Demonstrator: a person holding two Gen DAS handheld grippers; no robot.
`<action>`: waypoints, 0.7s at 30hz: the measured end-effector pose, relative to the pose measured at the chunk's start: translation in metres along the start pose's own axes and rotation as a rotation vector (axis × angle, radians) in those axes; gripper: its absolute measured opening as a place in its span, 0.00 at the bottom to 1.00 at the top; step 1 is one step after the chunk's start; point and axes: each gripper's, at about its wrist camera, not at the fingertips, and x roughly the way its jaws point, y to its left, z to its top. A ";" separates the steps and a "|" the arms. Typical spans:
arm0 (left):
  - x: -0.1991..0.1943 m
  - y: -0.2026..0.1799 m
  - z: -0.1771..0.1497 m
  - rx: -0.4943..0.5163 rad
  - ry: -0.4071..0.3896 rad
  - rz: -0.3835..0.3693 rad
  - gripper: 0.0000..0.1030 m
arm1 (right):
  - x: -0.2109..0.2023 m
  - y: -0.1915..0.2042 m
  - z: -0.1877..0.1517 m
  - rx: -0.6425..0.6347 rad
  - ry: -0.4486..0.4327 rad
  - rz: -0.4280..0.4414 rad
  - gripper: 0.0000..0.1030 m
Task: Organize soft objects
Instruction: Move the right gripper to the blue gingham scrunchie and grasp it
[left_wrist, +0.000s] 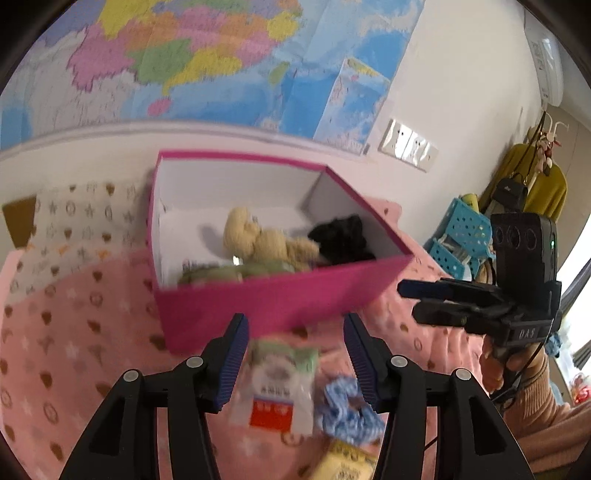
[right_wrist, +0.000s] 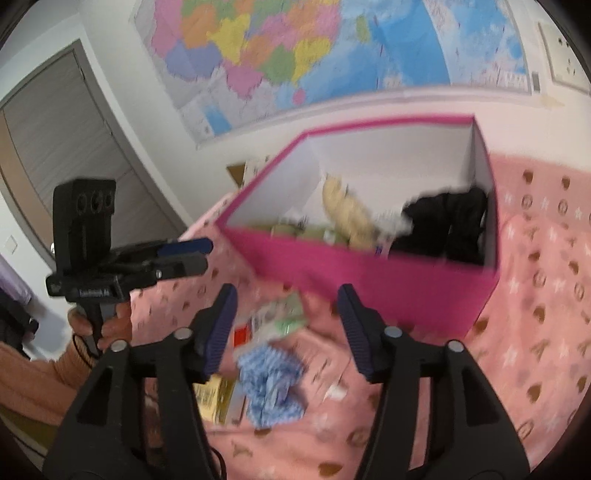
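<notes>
A pink box (left_wrist: 280, 306) stands on the pink bed cover; it also shows in the right wrist view (right_wrist: 388, 284). Inside lie a cream plush toy (left_wrist: 258, 240), a black soft item (left_wrist: 343, 240) and a green soft item (left_wrist: 218, 275). In front of the box lie a green-and-white packet (left_wrist: 279, 384), a blue checked scrunchie (left_wrist: 347, 410) and a yellow packet (left_wrist: 343, 461). My left gripper (left_wrist: 295, 328) is open and empty above the packet. My right gripper (right_wrist: 288, 299) is open and empty above the scrunchie (right_wrist: 271, 384). Each gripper shows in the other's view, the right (left_wrist: 436, 299) and the left (right_wrist: 177, 254).
The pink patterned bed cover (left_wrist: 55, 350) fills the foreground, with a white patterned pillow (left_wrist: 74, 229) left of the box. A map hangs on the wall behind. Blue baskets (left_wrist: 458, 236) and a yellow garment stand at the right. A door (right_wrist: 74, 129) shows at the left.
</notes>
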 end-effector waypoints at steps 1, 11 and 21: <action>0.002 0.000 -0.006 -0.006 0.010 -0.003 0.53 | 0.005 0.002 -0.007 -0.004 0.026 -0.001 0.58; 0.028 -0.023 -0.042 0.006 0.115 -0.046 0.53 | 0.044 0.004 -0.048 0.020 0.133 -0.003 0.48; 0.031 -0.028 -0.058 0.004 0.144 -0.071 0.53 | 0.047 0.004 -0.056 0.013 0.138 -0.021 0.24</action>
